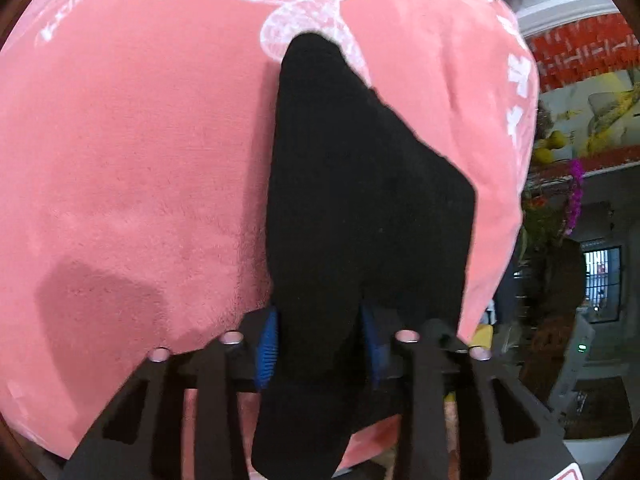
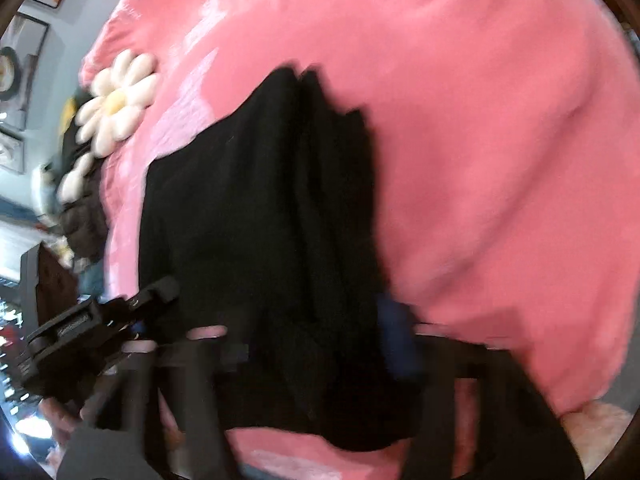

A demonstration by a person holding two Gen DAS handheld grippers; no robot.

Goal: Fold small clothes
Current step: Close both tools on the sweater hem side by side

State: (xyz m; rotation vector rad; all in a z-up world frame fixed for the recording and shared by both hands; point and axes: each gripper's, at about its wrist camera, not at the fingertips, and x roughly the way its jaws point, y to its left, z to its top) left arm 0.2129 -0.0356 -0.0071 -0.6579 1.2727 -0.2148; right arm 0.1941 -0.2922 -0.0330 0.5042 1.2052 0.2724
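Note:
A small black garment (image 1: 360,208) hangs in front of a pink blanket (image 1: 132,168). My left gripper (image 1: 320,340) is shut on its near edge, its blue pads (image 1: 266,344) pressed to both sides of the cloth. In the right wrist view the same black garment (image 2: 256,216) lies bunched in folds over the pink blanket (image 2: 500,140). My right gripper (image 2: 320,344) is shut on its near edge, with one blue pad (image 2: 396,340) showing at the right. The left gripper's body (image 2: 92,328) shows at the lower left. The right view is blurred.
The pink blanket carries a white printed pattern (image 1: 276,4). A white daisy-shaped cushion (image 2: 116,100) lies at its far left edge beside dark items (image 2: 80,216). The blanket's edge drops off at the right of the left wrist view, with room clutter (image 1: 580,200) beyond.

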